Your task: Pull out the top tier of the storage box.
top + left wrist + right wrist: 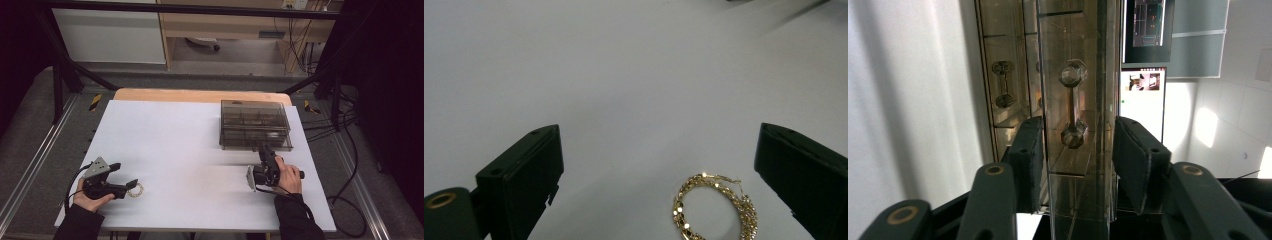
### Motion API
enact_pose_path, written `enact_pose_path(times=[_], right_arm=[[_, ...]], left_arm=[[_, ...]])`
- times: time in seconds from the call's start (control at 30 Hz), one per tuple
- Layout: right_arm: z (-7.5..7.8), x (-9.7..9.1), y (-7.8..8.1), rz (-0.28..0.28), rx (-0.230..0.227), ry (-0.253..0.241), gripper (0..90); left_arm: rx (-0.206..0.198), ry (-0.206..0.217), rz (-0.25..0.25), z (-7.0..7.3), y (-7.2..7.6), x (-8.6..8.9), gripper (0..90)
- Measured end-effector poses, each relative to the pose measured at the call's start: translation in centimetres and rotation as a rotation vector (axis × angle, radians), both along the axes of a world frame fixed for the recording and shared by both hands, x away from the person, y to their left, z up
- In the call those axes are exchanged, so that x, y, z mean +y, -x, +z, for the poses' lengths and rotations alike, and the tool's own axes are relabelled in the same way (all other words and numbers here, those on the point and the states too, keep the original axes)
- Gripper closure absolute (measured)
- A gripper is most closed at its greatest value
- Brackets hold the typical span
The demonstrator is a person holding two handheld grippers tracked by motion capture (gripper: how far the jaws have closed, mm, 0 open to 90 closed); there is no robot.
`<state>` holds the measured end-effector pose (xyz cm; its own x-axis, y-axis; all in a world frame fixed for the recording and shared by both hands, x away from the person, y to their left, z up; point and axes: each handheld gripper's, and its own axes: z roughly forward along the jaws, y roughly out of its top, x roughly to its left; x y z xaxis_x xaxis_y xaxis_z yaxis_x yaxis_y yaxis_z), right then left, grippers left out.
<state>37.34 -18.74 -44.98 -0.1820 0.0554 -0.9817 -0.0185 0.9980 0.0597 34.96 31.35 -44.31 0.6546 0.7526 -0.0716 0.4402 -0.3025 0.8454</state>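
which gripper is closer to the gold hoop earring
Left. The left gripper has the gold hoop earring lying between its open jaws; the right gripper is far across the table at the clear box.

likely a lab: black frame rig [65, 70], loose cables [305, 55].

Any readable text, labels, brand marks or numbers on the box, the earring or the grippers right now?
None readable.
Smoked clear box: no lettering visible.
Gold hoop earring: no marking.
Monitor behind the box: its screen content is too small and blurred to read.
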Motion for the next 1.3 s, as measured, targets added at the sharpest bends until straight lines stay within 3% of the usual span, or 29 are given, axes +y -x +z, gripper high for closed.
enact_pose_path(times=[0.2, 0.5, 0.8, 1.0, 1.3], right_arm=[[0.4, -0.2, 0.1, 0.004, 0.031, -0.040, 46.6], [1.2, -0.4, 0.6, -0.003, 0.119, -0.161, 28.0], [2.1, -0.4, 1.1, -0.016, 0.169, -0.284, 16.1], [2.7, -0.6, 1.4, -0.034, 0.216, -0.390, 9.1], [3.4, -1.2, 2.0, -0.058, 0.316, -0.607, 4.4]], left_arm=[[0.001, 0.001, 0.001, 0.0, 0.0, 0.0, 5.3], [0.000, 0.000, 0.000, 0.0, 0.0, 0.0, 5.3], [0.001, 0.000, 0.002, 0.0, 0.0, 0.0, 5.3], [0.001, -0.001, 0.000, 0.0, 0.0, 0.0, 5.3], [0.003, -0.003, 0.000, 0.0, 0.0, -0.1, 5.3]])
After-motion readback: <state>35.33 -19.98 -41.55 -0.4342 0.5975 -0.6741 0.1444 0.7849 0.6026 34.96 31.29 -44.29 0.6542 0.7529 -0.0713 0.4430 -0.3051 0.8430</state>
